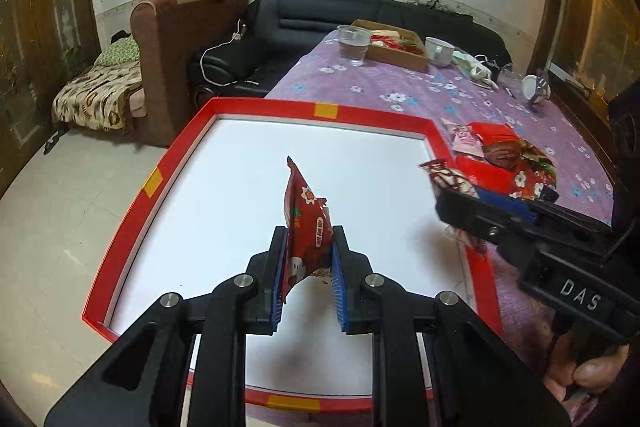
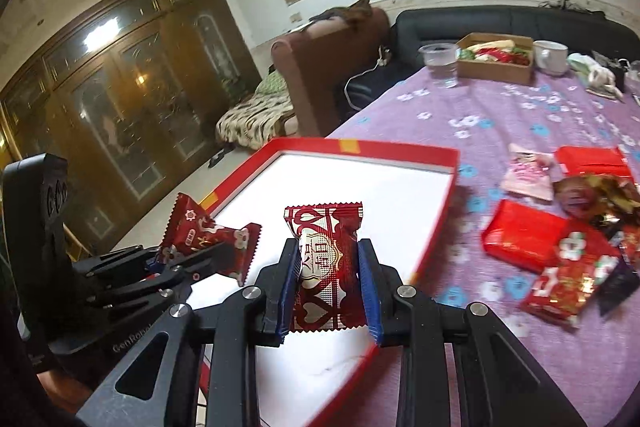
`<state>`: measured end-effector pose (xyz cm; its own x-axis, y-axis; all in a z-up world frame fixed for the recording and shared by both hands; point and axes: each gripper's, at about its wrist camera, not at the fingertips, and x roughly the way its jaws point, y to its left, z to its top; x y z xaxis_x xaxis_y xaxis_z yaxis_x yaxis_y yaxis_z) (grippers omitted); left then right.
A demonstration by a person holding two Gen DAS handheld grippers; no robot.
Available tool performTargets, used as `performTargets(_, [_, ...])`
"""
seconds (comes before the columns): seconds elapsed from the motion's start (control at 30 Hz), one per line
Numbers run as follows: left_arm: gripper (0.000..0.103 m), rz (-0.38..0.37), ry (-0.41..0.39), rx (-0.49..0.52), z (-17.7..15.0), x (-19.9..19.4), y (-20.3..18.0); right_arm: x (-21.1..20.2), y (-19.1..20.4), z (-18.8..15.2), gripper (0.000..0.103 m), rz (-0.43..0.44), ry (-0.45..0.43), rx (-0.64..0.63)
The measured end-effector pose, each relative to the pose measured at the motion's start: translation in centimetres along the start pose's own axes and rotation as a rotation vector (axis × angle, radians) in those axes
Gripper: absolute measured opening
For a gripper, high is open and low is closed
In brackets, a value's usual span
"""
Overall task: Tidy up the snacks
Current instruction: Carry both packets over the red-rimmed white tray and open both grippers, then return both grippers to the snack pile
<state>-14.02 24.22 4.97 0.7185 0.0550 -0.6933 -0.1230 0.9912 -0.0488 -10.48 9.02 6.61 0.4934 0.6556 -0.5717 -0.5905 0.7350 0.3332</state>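
Two hand-held grippers, left [image 1: 308, 259] and right [image 2: 329, 281], each pinch one snack.

Dim warm indoor light, white tray floor [image 1: 360, 167] blown out bright, soft shadow under left gripper [image 1: 309, 263], glare on cabinet glass [image 2: 102, 31], heavy fisheye bending and dark vignette at edges, motion blur on snack pile [image 2: 560, 247].

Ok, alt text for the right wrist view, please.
The right gripper holds a red-and-white snack packet above a red-rimmed white tray. At left, the left gripper holds a dark red packet; more snacks lie on the purple floral tablecloth.
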Motion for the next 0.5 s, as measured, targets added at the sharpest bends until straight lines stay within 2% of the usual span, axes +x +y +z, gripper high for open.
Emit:
performTargets(0.13, [0.018,0.017,0.014,-0.017,-0.2,0.3,0.8,1.6,1.9,0.0,0.032,0.023,0.031,-0.022])
performTargets(0.23, [0.021,0.066,0.008,-0.038,-0.1,0.3,1.5,2.0,2.9,0.0,0.035,0.051,0.043,-0.038])
performTargets(0.27, [0.031,0.098,0.004,-0.044,-0.1,0.2,1.7,1.9,3.3,0.0,0.044,0.063,0.043,-0.046])
performTargets(0.3, [0.046,0.122,-0.004,-0.049,-0.1,0.1,2.0,1.7,3.4,0.0,0.05,0.072,0.045,-0.047])
performTargets(0.33, [0.053,0.137,-0.016,-0.053,0.0,-0.1,2.1,1.5,3.4,-0.1,0.059,0.082,0.038,-0.048])
performTargets(0.37, [0.062,0.156,-0.035,-0.06,0.0,-0.4,2.2,1.1,3.5,-0.1,0.061,0.078,0.019,-0.053])
performTargets(0.4, [0.065,0.17,-0.054,-0.063,0.1,-0.8,2.2,0.6,3.4,-0.1,0.061,0.069,0.003,-0.059])
performTargets(0.5, [0.066,0.186,-0.099,-0.053,0.4,-1.7,1.8,-0.8,1.9,-0.1,0.061,0.039,-0.028,-0.036])
